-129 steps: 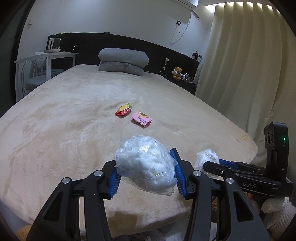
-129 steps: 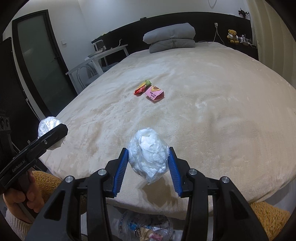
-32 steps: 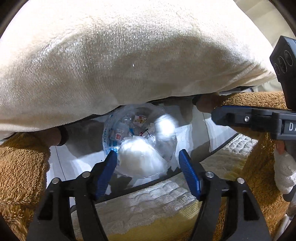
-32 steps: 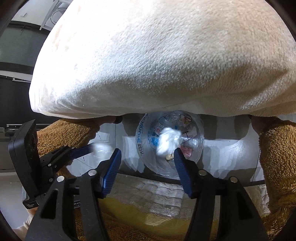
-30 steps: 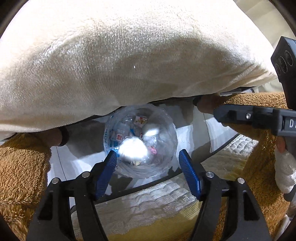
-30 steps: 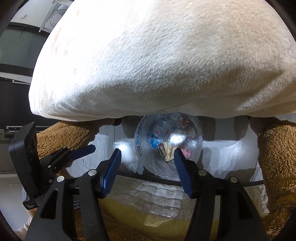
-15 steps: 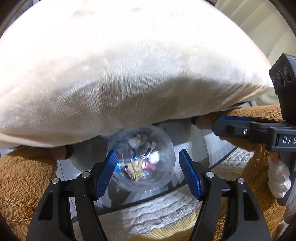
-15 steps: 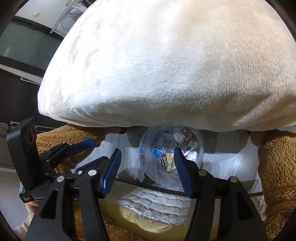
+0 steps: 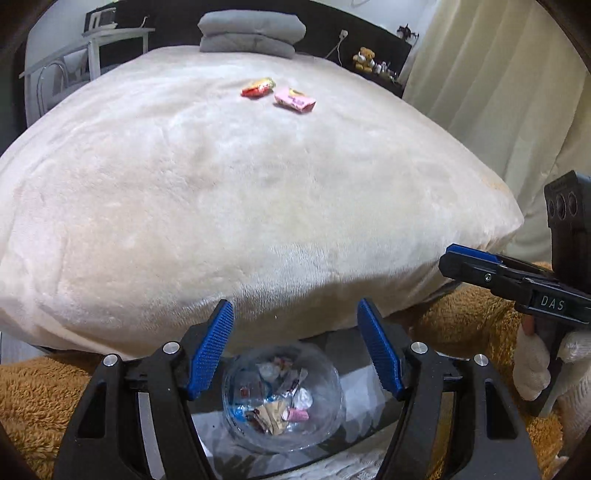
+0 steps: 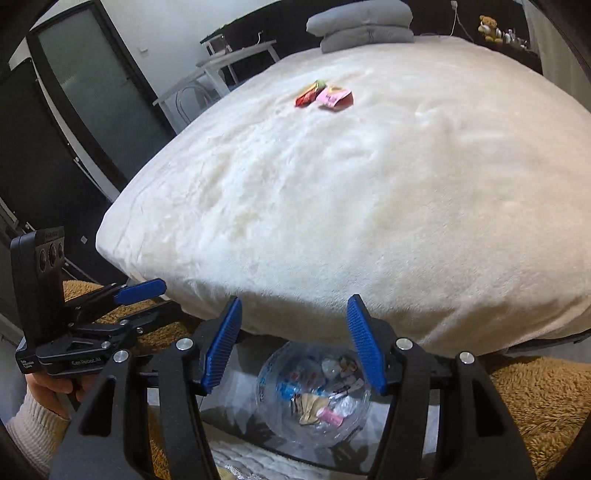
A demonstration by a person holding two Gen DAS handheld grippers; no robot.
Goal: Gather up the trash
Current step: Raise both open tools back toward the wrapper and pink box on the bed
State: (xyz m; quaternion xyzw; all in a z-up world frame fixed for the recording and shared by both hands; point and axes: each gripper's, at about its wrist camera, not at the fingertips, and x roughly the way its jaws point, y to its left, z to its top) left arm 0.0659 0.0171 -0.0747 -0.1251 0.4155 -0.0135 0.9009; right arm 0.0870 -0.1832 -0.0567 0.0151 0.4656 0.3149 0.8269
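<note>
At foot of bed (image 9: 258, 206), both grippers hang over clear trash bag (image 9: 282, 397) on floor; left gripper (image 9: 295, 354) has jaws parted w/ nothing btwn the blue pads, right gripper (image 10: 293, 343) likewise spread and empty (bag already holds wrappers, so it looks like both have let go of their loads). Next step, judging by what's left: fetch last two bits far up the blanket. Left to right in left wrist view: red wrapper (image 9: 258, 88), then pink packet (image 9: 294, 99) just beside it, maybe touching; both well apart from either gripper, up near grey pillows (image 9: 251, 31). To do it well: one piece per gripper, red to left, pink to right; come in low, pads straddling each piece edge-on; pinch w/o snagging plush pile; thin foil may slip, so close firmly. Bag sits directly below both tips, mouth open.
</note>
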